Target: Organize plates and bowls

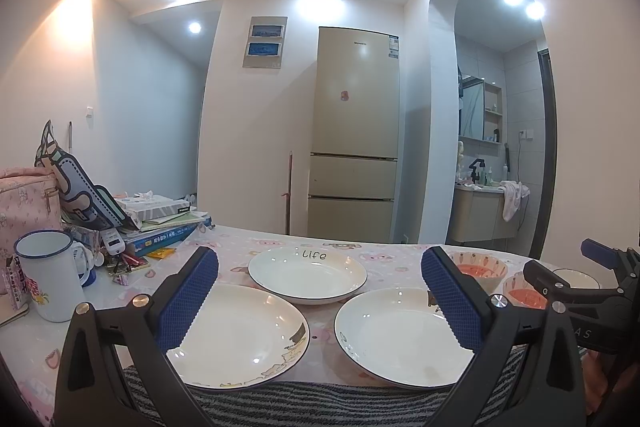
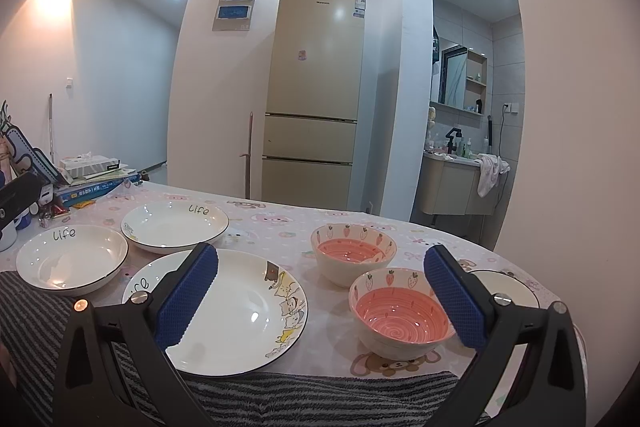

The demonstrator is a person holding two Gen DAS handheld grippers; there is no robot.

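Three white plates [image 2: 240, 311] lay on the counter [image 2: 272, 227] in a loose triangle, apart from one another, with two pink-lined bowls [image 2: 400, 315] just beside them on the right. The left hand-held gripper [image 1: 320, 303] hovered spread wide and empty above the plates; the right hand-held gripper [image 2: 320, 303] was likewise spread and empty. Books [image 1: 160, 227] and a mug [image 1: 52, 275] crowded the counter's left end

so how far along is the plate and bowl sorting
Nothing looks done yet: the three plates lie separately on the table, unstacked, and the two pink bowls stand apart. Nothing is in hand: the left gripper and right gripper are open and empty. All stacking remains.
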